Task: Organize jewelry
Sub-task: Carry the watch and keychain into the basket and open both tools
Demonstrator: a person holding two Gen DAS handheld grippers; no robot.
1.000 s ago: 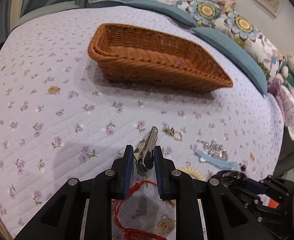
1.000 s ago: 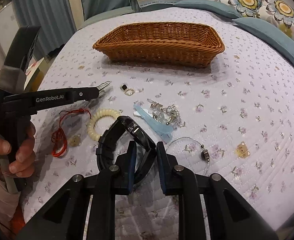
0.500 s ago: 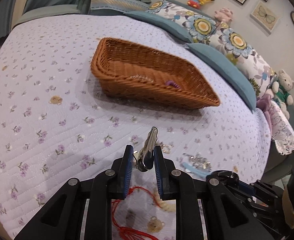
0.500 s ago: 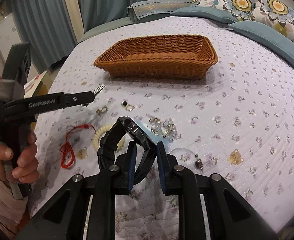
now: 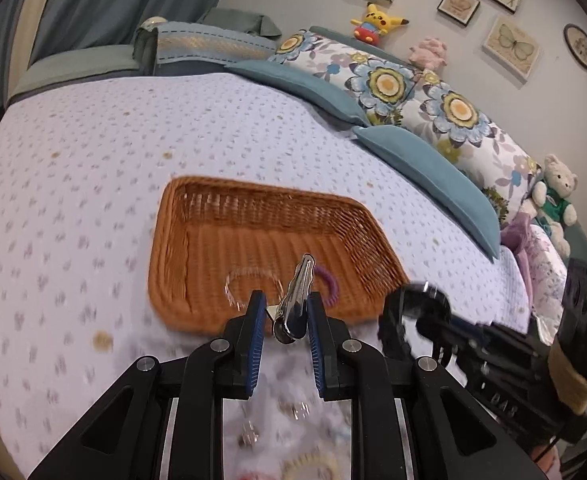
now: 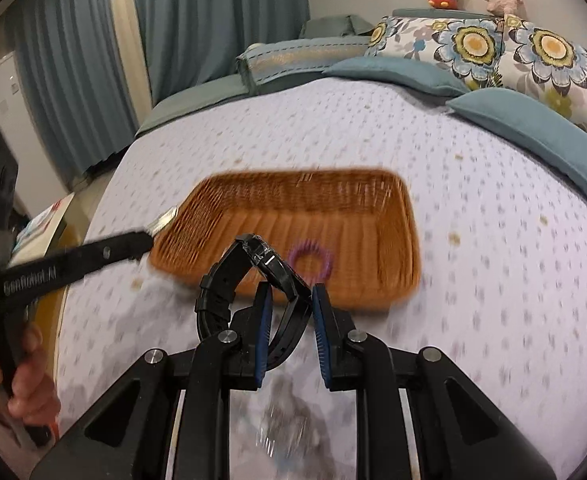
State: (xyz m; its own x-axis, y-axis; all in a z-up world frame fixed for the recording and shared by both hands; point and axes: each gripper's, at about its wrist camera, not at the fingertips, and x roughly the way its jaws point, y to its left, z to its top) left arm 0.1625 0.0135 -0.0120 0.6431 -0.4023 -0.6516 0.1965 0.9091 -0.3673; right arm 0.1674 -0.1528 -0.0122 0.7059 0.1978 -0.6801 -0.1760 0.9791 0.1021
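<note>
My left gripper (image 5: 283,312) is shut on a silver hair clip (image 5: 298,292) and holds it in the air just short of the near rim of the brown wicker basket (image 5: 173,240). My right gripper (image 6: 291,308) is shut on a black wristwatch (image 6: 253,276), also raised before the basket (image 6: 373,216). In the basket lie a purple coil hair tie (image 6: 310,260) and a clear bracelet (image 5: 249,280). The left gripper with its clip (image 6: 161,222) shows at the basket's left corner in the right wrist view.
The basket sits mid-bed on a lilac floral quilt (image 5: 93,140). Blue and flowered pillows (image 5: 433,92) line the far right side, with plush toys (image 5: 555,196). Blurred loose jewelry (image 5: 293,408) lies on the quilt below my grippers. Curtains (image 6: 213,12) hang behind.
Both grippers have risen and moved forward to the basket with the clip and the watch still held. The loose jewelry on the quilt has dropped below and behind them.
</note>
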